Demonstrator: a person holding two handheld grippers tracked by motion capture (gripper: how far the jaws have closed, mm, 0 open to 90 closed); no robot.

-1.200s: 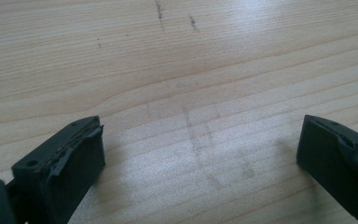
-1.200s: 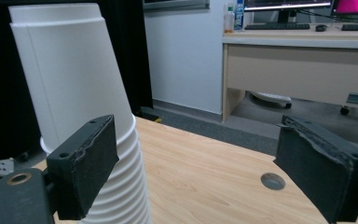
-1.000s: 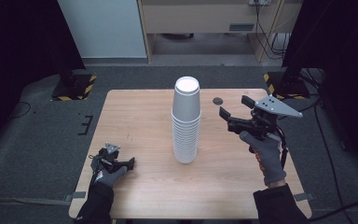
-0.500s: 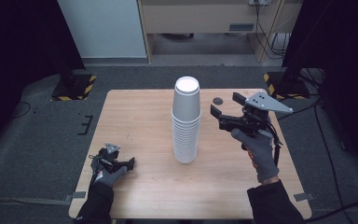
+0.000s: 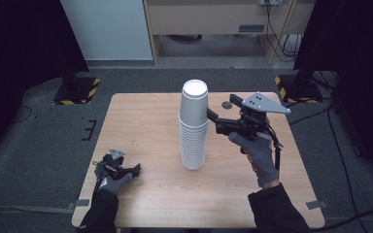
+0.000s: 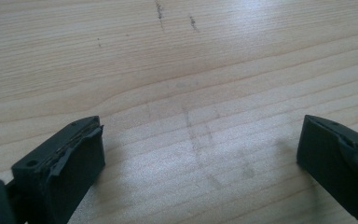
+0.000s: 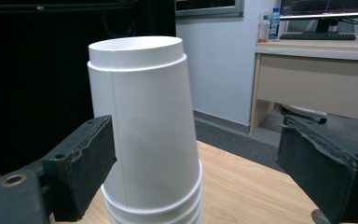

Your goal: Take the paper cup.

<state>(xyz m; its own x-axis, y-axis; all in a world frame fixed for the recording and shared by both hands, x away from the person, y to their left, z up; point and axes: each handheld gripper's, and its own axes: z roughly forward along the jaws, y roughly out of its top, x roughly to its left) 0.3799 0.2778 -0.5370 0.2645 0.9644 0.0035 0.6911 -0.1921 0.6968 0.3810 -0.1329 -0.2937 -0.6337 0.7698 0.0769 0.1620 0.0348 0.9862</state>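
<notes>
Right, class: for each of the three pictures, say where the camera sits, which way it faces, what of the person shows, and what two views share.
High view: above the person's side, facing forward and down on the table; both forearms, left gripper and right gripper show.
Left gripper view: on the left gripper, facing down at bare wood; its open jaws show.
Right gripper view: on the right gripper, facing level at the cup stack; its open jaws flank the top cup.
Shared: the cup stack appears in the high and right gripper views.

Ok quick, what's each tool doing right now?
Left tool: open, holding nothing, low over the table.
Right tool: open, jaws either side of the top cup, not closed on it.
</notes>
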